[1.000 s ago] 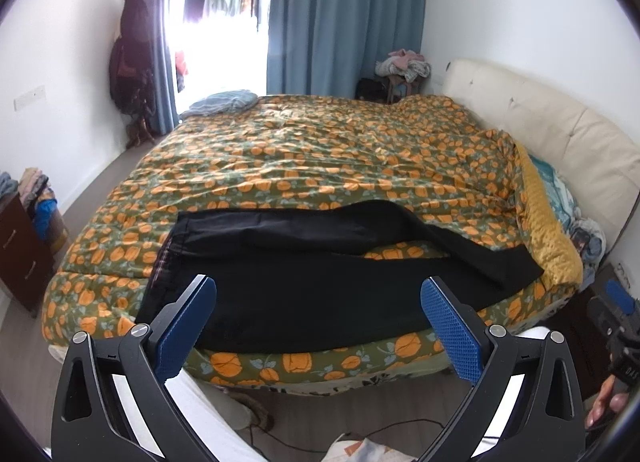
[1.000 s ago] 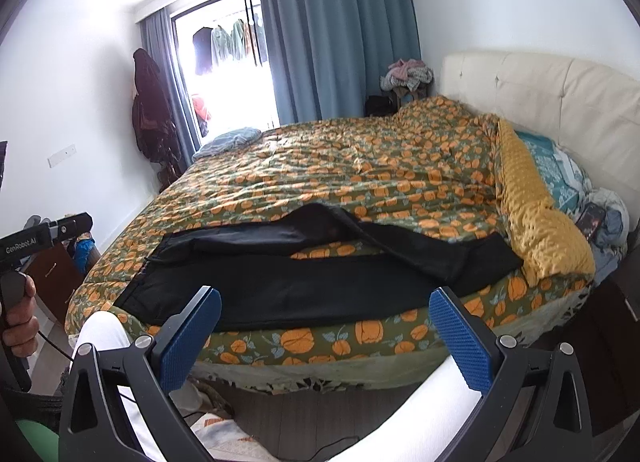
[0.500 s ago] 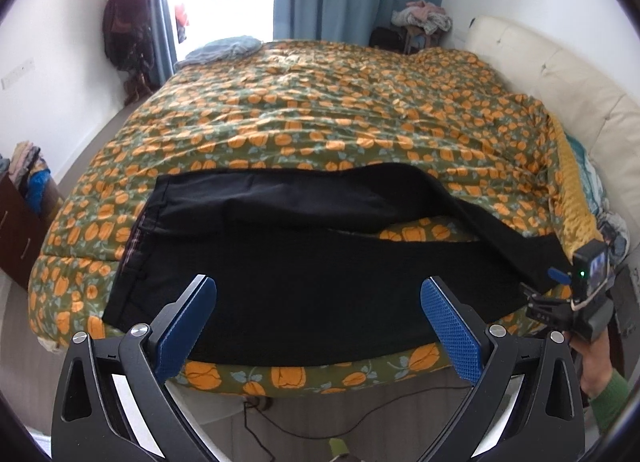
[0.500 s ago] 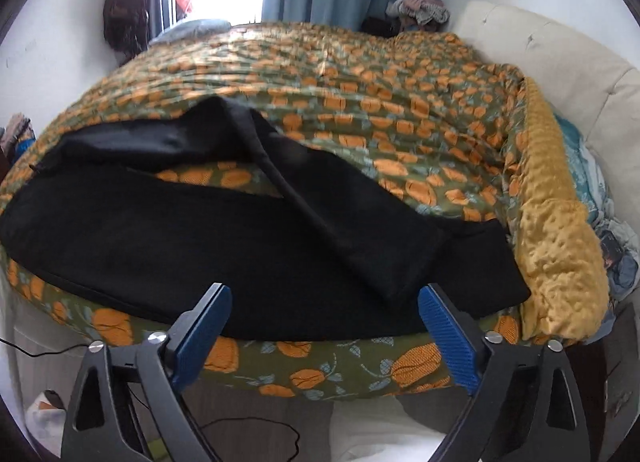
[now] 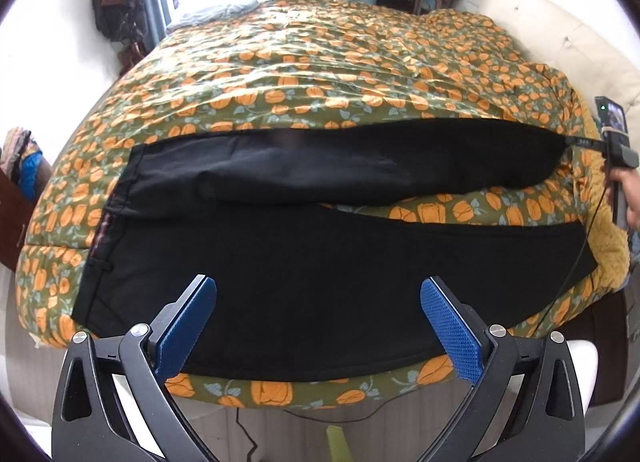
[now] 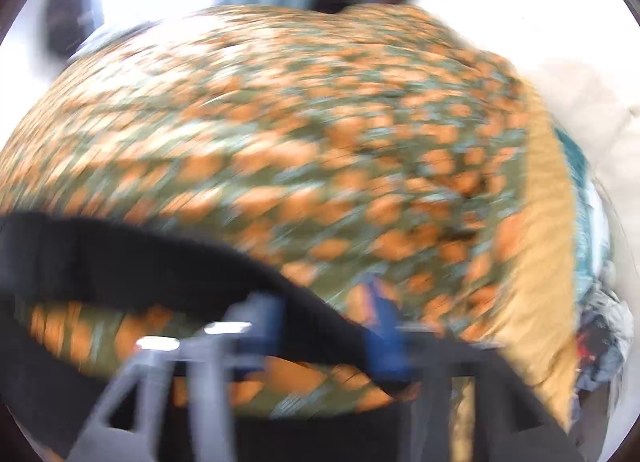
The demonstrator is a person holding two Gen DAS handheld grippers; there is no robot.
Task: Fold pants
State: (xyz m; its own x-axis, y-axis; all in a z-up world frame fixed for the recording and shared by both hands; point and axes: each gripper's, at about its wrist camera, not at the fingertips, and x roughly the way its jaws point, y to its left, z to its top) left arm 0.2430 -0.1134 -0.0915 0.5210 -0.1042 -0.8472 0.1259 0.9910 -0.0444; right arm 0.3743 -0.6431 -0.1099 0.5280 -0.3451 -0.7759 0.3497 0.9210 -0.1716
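**Operator:** Firstly, how does the garment handle, and where is it?

**Technician:** By my judgement the black pants [image 5: 304, 262] are soft, limp and light, with no stiffness. They drape over the near edge of the bed's orange-flowered quilt [image 5: 328, 74], waistband [image 5: 108, 218] to the left and hems to the right. One leg lies near, the other far, with a wedge of quilt showing between them on the right. Cloth of this kind sags between two holds and slides on itself, so grip it at edges: a hem at one end, the waistband at the other.

**Operator:** State of the jaws?

**Technician:** The left gripper [image 5: 318, 314] stands released and wide, above the near leg, nothing between its blue pads [image 5: 448, 326]. The right gripper [image 6: 332, 326] is badly blurred in its own view. Its jaws have just been closing, and the black edge of the far leg runs between them. Whether the pads press on it yet, I cannot tell. In the left view that gripper shows at the far right, at the tip of the far leg's hem [image 5: 560, 142], with the person's hand [image 5: 628, 198] behind it.

**Operator:** Differences from the earlier frames?

**Technician:** The far leg crossed over the near leg's hem; now it lies drawn out straight to the right, clear of it. The right gripper has swung right to that hem. The left gripper has come closer and lower over the pants, jaws unchanged.
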